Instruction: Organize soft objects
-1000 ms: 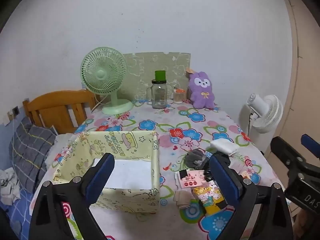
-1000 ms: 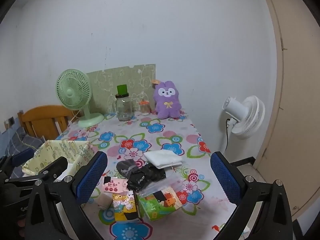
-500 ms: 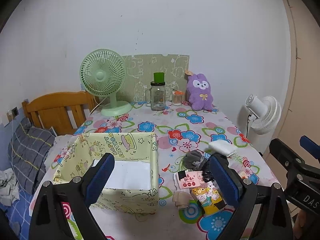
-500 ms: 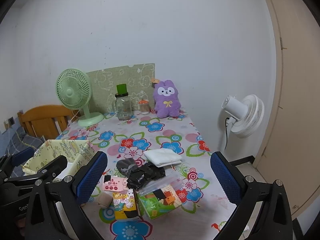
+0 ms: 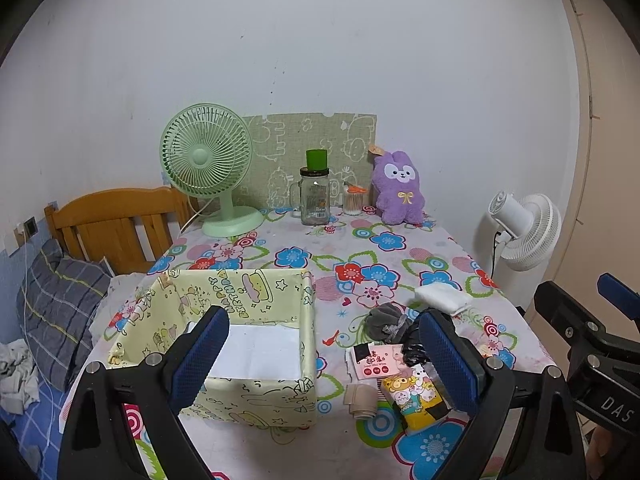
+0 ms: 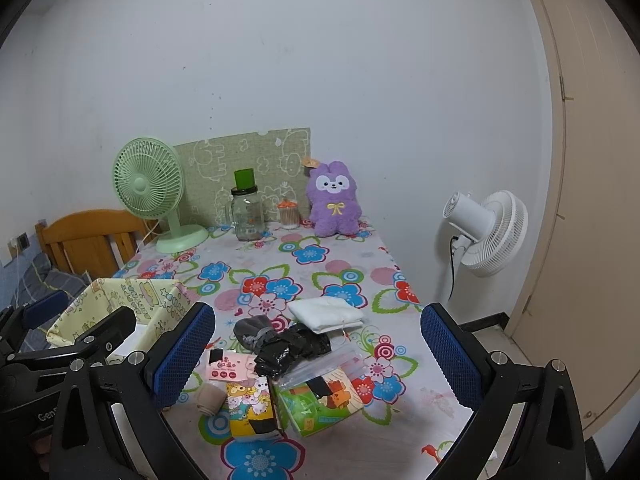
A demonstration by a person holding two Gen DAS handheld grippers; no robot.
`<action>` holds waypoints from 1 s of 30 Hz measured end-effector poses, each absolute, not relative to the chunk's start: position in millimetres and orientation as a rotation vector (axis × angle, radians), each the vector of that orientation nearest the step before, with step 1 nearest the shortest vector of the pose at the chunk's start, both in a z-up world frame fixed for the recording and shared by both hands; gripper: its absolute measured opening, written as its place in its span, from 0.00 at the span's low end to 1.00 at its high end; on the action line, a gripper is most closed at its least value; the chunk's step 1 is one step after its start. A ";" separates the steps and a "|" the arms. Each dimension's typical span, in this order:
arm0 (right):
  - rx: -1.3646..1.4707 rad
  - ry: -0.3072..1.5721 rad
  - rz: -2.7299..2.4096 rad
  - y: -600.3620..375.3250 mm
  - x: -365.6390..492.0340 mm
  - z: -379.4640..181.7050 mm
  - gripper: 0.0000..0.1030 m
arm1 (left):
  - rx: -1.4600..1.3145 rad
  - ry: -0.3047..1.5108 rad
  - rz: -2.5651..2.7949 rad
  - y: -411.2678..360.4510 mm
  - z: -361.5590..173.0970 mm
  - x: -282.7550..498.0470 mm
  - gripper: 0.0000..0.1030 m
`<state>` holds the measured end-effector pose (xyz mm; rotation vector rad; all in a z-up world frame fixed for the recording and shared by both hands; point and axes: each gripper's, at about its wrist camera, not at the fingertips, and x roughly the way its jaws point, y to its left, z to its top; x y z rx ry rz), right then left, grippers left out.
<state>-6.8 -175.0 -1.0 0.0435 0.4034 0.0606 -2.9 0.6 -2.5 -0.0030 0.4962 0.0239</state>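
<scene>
Soft items are seen heaped on the near right part of the flowered tablecloth (image 5: 400,256) in the left wrist view: a folded white cloth (image 5: 440,298), a grey pouch (image 5: 384,320), a black crumpled bag (image 5: 414,346), a pink card (image 5: 374,364), a beige roll (image 5: 360,400) and a yellow cartoon pack (image 5: 416,400). A pale yellow fabric box (image 5: 256,400) is placed to their left, with only a white sheet seen inside. The left gripper (image 5: 322,364) is held above the near table edge, its blue-padded fingers spread wide and nothing between them. A green fan (image 5: 208,164), a glass jar (image 5: 315,200) and a purple plush rabbit (image 5: 398,190) are set along the far edge. In the right wrist view the same heap is seen between the wide-spread fingers of the right gripper (image 6: 318,356), which grips nothing; a green packet (image 6: 320,404) under a clear zip bag (image 6: 324,366) is shown at the near side, and the white cloth (image 6: 324,314) at the far side. A white standing fan (image 6: 484,232) is seen off the table to the right.
</scene>
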 end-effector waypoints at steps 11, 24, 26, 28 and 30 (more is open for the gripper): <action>0.042 0.401 0.067 -174.6 -9.4 1.5 1.00 | -0.001 0.494 0.025 0.2 -1.7 -2.4 0.94; 0.034 0.398 0.073 -170.6 -10.0 2.2 1.00 | -0.002 0.492 0.026 0.3 -0.7 -2.7 0.94; 0.039 0.400 0.080 -171.1 -9.8 1.3 1.00 | -0.002 0.491 0.028 0.1 -0.7 -2.6 0.93; 0.044 0.405 0.086 -171.3 -9.4 0.3 1.00 | -0.002 0.493 0.027 0.4 -0.7 -2.6 0.93; 0.043 0.405 0.086 -171.3 -9.4 0.0 1.00 | -0.003 0.492 0.027 0.3 -0.9 -2.9 0.93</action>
